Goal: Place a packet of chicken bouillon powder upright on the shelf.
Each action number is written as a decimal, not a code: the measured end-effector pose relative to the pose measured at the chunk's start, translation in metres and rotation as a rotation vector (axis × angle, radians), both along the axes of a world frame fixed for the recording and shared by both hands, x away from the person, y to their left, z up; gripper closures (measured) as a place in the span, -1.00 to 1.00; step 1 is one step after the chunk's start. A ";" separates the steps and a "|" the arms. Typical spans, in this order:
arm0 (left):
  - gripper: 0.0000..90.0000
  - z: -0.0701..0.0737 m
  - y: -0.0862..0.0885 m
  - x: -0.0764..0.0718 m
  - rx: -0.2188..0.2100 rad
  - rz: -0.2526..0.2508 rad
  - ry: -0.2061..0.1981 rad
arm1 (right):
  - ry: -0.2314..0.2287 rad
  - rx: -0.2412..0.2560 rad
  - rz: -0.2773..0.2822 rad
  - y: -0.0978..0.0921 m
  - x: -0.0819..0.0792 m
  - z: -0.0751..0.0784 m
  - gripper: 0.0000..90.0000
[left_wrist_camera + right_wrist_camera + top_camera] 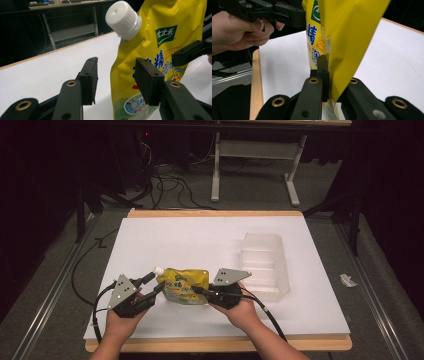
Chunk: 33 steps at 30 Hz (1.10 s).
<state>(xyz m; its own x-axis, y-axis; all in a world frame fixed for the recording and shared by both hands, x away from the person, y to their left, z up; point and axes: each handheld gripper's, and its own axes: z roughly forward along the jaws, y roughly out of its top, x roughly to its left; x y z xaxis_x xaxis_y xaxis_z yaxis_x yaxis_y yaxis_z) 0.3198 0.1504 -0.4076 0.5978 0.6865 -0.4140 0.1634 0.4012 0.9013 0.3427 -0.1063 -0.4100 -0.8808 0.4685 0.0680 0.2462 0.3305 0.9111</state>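
A yellow spouted pouch (186, 287) with a white screw cap (158, 270) stands upright near the table's front, held up between both grippers. My right gripper (199, 291) is shut on the pouch's side edge (342, 50), which is pinched between its jaws (332, 77). My left gripper (154, 289) is open at the cap side. In the left gripper view its jaws (116, 80) stand apart, with the pouch's (160, 37) edge in the gap below the cap (123, 18), not pressed. The left gripper (274, 11) and its hand appear in the right gripper view.
A clear plastic tray (265, 262) lies on the white tabletop (175, 235) to the right of the pouch, close behind the right hand. The wooden table edge (215, 343) runs along the front. Cables and table legs lie on the floor beyond.
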 end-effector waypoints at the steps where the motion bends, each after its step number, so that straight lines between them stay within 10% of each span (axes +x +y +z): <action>1: 0.19 0.000 0.000 0.000 0.000 0.000 0.001 | -0.002 0.002 -0.003 -0.001 0.000 0.001 0.99; 33: 0.16 -0.008 0.002 0.007 -0.006 0.006 0.049 | -0.075 0.060 -0.060 -0.040 -0.010 0.028 1.00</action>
<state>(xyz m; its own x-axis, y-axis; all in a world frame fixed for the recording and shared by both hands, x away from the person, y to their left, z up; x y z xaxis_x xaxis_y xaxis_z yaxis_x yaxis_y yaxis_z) 0.3265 0.1520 -0.4158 0.5726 0.6875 -0.4466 0.2044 0.4078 0.8899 0.3326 -0.1461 -0.3825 -0.8551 0.5174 0.0328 0.1946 0.2618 0.9453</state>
